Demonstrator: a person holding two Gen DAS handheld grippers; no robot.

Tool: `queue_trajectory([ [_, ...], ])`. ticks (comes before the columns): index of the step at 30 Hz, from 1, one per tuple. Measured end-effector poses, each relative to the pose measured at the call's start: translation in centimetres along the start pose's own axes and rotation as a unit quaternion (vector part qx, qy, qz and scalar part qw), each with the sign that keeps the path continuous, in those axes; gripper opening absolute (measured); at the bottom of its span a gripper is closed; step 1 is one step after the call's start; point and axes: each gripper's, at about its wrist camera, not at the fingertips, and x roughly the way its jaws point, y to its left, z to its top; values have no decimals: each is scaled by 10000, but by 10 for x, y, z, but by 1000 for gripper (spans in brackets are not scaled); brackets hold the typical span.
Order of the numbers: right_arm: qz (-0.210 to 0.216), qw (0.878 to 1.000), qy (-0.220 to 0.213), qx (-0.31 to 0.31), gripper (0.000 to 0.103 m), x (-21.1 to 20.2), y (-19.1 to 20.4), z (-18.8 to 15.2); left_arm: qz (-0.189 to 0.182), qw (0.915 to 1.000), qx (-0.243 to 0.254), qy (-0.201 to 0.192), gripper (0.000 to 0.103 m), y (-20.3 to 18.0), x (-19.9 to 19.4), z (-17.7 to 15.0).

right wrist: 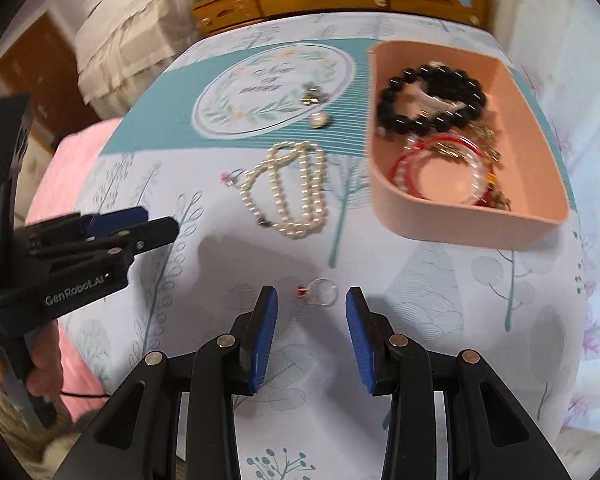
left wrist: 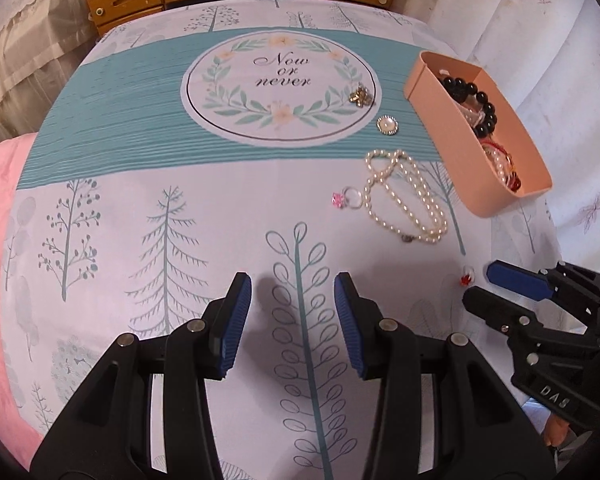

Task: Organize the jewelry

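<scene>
A small ring with a red stone (right wrist: pixel 321 293) is seen on the printed bed cover (right wrist: pixel 420 300), just ahead of the right gripper (right wrist: pixel 312 308) and between its tips, untouched. That gripper's jaws are held apart, nothing clamped. Beyond it, a pearl necklace (right wrist: pixel 292 188) and a pink-stone ring (right wrist: pixel 232 178) are laid. Ahead to its right, a peach tray (right wrist: pixel 460 228) is filled with bracelets. The left gripper (left wrist: pixel 293 292) is held apart too, empty, above the cover.
</scene>
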Motion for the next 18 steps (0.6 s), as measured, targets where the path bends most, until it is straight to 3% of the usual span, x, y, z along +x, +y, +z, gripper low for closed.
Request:
queue_trajectory([
  [3,-74,9998,-40,-203,36,3,10,-2,-35,10000,31,14,40,0,3,-3],
  [9,-229,9986,-85,-460,25,8,19,-2,-143,9999,-4,46,40,3,5,-5],
  [18,-751,9926,-213,-928,17,18,33,-3,-254,9996,-132,38,40,15,6,-6],
])
